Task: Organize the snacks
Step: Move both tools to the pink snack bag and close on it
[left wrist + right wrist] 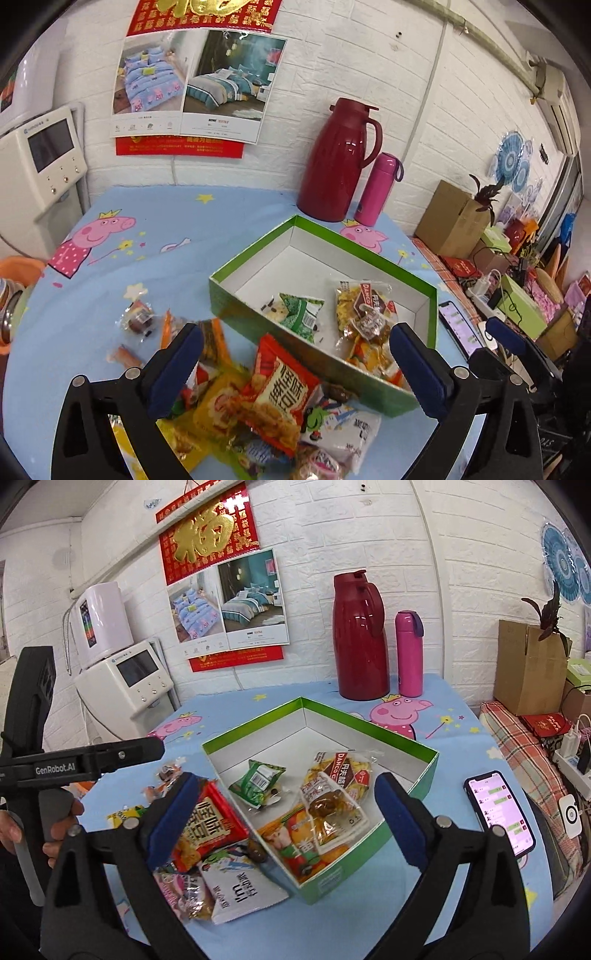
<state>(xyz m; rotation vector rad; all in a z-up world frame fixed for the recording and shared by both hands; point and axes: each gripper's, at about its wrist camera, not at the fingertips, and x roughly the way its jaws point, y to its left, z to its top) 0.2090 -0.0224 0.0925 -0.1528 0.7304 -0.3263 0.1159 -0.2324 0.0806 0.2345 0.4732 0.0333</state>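
1. A white brick-pattern wall backs a surface (332, 923) covered in a blue cartoon-pig cloth; both grippers hover low over its near edge.
2. Left gripper (295, 362): fingers spread wide, holding nothing, above the loose snack pile (266, 413), with the red noodle-snack packet (284, 387) on top.
3. Right gripper (284, 819): fingers likewise spread and empty, straddling the near corner of the green box (424, 775).
4. Several packets already lie inside the box, among them a green packet (256, 781) and a clear yellow snack bag (340, 775).
5. Risks: slippery, overlapping wrappers could let a pinch take two packets or slip; a low finger might clip the box wall and shove it toward the phone (498, 812).
6. Farther back stand a dark red thermos jug (360, 638) and a pink flask (409, 653).
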